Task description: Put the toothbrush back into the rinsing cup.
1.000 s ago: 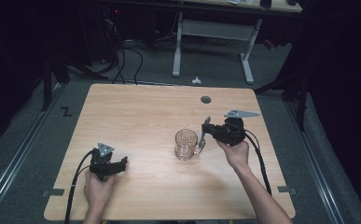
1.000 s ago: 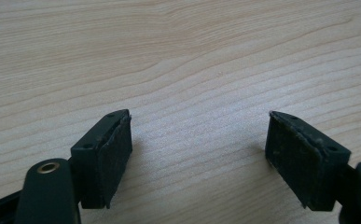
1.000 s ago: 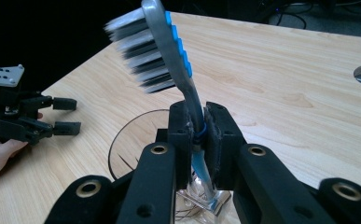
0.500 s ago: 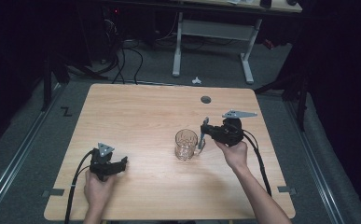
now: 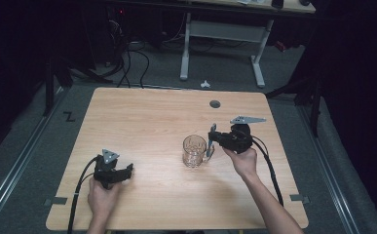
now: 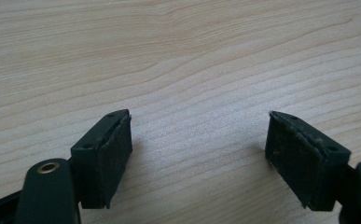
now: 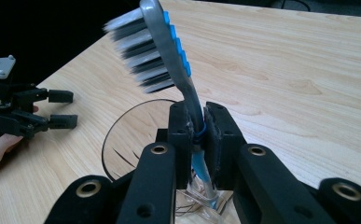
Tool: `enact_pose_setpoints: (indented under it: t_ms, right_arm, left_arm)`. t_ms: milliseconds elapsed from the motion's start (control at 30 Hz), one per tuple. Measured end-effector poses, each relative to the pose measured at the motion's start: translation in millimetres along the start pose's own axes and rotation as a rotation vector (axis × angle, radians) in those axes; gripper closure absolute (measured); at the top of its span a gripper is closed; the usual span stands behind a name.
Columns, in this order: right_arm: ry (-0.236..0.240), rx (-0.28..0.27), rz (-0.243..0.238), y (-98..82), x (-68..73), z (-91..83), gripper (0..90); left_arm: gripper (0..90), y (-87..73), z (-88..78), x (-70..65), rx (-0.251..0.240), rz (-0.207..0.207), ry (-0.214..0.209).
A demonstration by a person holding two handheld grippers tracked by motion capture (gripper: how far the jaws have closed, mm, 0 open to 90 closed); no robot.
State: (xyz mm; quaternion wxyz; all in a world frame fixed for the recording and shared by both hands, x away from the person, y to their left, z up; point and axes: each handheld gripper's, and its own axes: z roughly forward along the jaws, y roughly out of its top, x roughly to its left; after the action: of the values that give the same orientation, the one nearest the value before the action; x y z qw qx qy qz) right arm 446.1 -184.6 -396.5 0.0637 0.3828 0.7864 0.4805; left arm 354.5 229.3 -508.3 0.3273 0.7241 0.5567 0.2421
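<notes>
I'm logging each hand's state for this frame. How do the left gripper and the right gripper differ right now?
The left gripper has its jaws wide apart with nothing between them; the right gripper is shut on a toothbrush. The left gripper lies low over bare table near the person's edge, while the right gripper sits beside the glass mug, the toothbrush's bristle end up. Both are black, hand-held and trail a cable.
</notes>
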Motion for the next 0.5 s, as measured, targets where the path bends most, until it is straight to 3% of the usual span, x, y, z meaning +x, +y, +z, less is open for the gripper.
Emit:
enact_pose_setpoints:
  t_ms: [500]
  right_arm:
    - [-0.005, 0.015, 0.013, -6.5, -3.1, 6.5, 81.4]
  left_arm:
    - [23.4, 0.0, 0.0, 0.0, 0.0, 0.0, 0.0]
